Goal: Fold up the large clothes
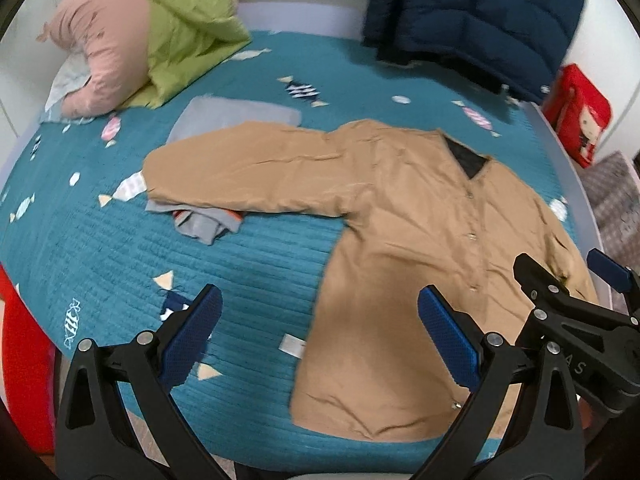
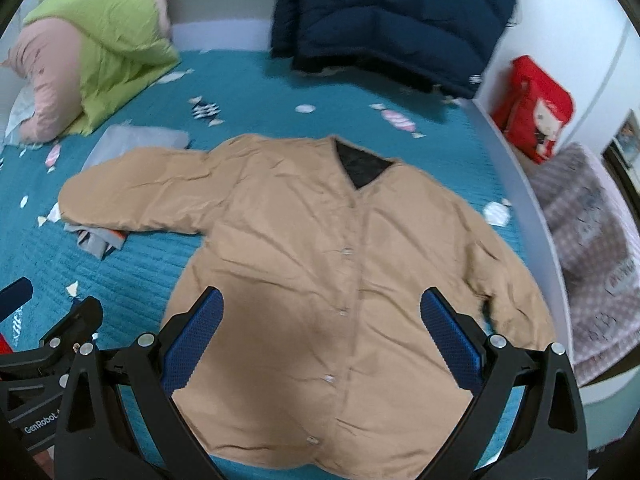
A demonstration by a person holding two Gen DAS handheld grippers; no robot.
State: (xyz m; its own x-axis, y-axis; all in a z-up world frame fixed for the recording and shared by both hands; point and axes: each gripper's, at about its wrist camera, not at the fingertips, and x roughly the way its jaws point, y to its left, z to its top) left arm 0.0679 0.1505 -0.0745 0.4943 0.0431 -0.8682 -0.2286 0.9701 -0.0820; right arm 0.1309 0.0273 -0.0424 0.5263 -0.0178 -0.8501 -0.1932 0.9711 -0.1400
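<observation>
A tan buttoned jacket (image 1: 400, 240) lies flat, front up, on the teal bedspread (image 1: 260, 248); it also shows in the right wrist view (image 2: 320, 260). Its left sleeve stretches out sideways over a grey garment (image 1: 208, 224); its right sleeve lies along the body near the bed's right edge. My left gripper (image 1: 320, 312) is open and empty, above the jacket's lower left hem. My right gripper (image 2: 322, 312) is open and empty, above the jacket's lower front. The right gripper also shows at the right of the left wrist view (image 1: 568, 284).
A green and pink pile (image 1: 152, 28) sits at the bed's far left. A navy puffer jacket (image 1: 472, 12) lies at the far right. A red box (image 1: 580, 112) and a checked cloth (image 2: 592, 240) are off the bed's right edge. A folded grey cloth (image 1: 236, 116) lies behind the sleeve.
</observation>
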